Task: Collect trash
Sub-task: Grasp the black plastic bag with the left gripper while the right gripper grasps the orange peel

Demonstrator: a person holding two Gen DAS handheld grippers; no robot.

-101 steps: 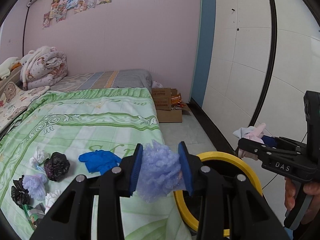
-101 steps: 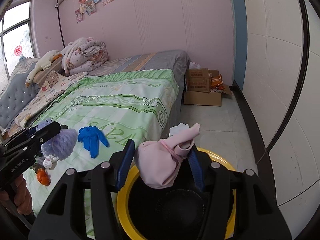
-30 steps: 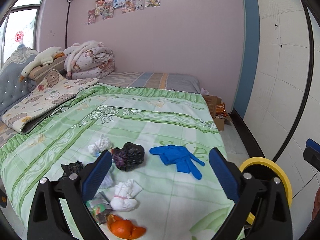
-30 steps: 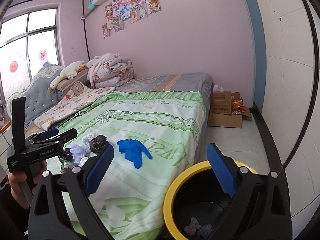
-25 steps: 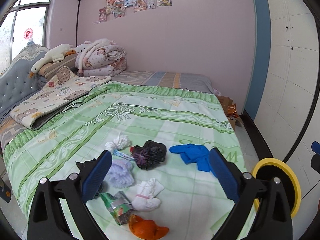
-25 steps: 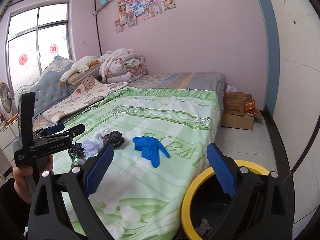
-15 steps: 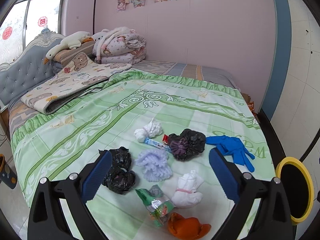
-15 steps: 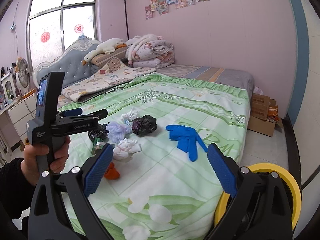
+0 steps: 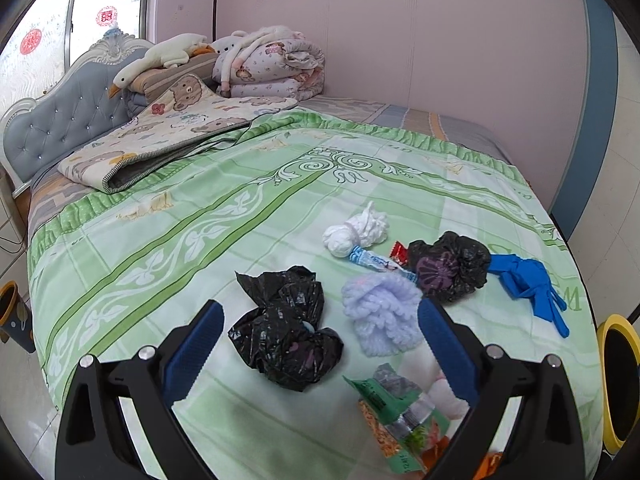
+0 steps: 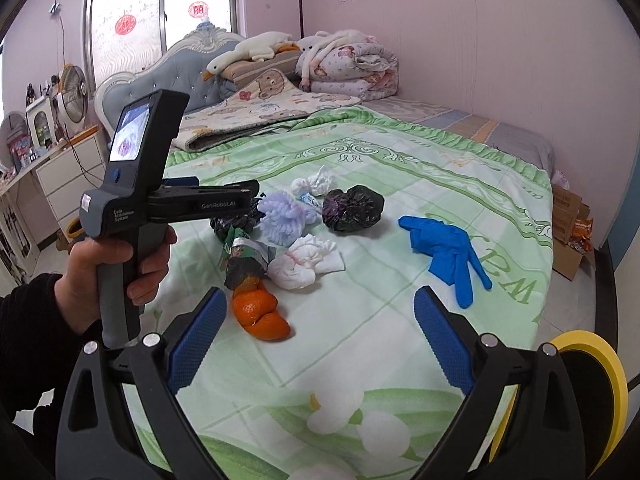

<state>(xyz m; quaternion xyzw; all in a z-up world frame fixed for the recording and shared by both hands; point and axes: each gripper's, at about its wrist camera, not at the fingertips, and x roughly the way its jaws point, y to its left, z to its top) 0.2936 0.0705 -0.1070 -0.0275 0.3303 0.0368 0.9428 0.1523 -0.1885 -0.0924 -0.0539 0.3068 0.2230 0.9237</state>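
Observation:
Trash lies scattered on the green bedspread (image 9: pixel 200 216). In the left wrist view my left gripper (image 9: pixel 318 354) is open above a crumpled black bag (image 9: pixel 286 330) and a lilac fluffy wad (image 9: pixel 382 312). Beyond them lie a second black bag (image 9: pixel 448 266), a white wad (image 9: pixel 356 230), a blue glove (image 9: pixel 528 284) and a green wrapper (image 9: pixel 394 412). My right gripper (image 10: pixel 320 338) is open and empty above the bed's near side, close to the orange peel (image 10: pixel 260 314) and a white tissue wad (image 10: pixel 304 262). The yellow-rimmed bin (image 10: pixel 592 376) stands at the lower right.
A person's hand (image 10: pixel 116 260) holds the left gripper's handle (image 10: pixel 136 200) at the left of the right wrist view. A folded quilt and pillows sit at the grey headboard (image 9: pixel 60 120). Cardboard boxes (image 10: pixel 568 220) stand on the floor by the far wall.
Both grippers dropped their wads into the bin and opened. They have swung left from the bin to over the bed; the left one has come low over the trash pile.

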